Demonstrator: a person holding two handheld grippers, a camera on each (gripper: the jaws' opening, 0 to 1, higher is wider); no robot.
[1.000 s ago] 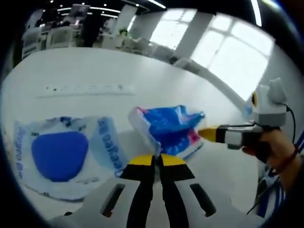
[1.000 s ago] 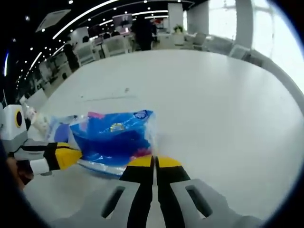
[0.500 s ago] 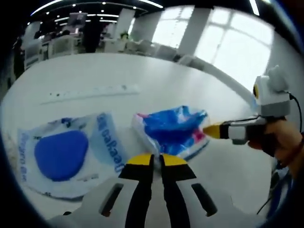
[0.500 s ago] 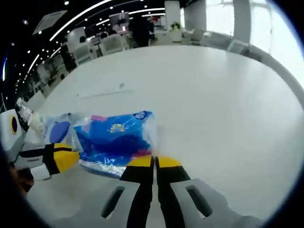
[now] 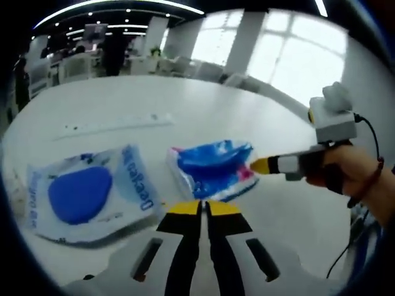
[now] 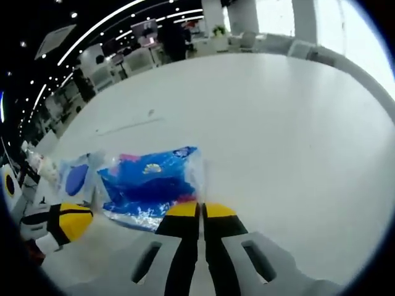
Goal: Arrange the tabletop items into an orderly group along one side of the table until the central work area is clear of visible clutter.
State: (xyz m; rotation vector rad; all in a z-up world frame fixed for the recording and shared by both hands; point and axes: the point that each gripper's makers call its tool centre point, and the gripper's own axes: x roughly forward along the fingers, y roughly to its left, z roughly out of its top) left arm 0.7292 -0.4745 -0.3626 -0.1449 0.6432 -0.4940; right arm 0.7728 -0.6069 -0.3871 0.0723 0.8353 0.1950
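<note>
Blue packet (image 5: 213,168), pinched at opposite edges by both closed sets of fingers, should travel level toward the pouch (image 5: 86,194) beside it on the worktop (image 5: 203,105), both grips clamped.

Beyond the far edge of the white table (image 6: 296,129) lies an open office: desks and chairs (image 5: 185,65) stand in rows, bright windows (image 5: 290,55) fill the right side, and long ceiling light strips (image 6: 111,18) curve overhead. A dark-clothed person (image 5: 113,52) stands far off.
</note>
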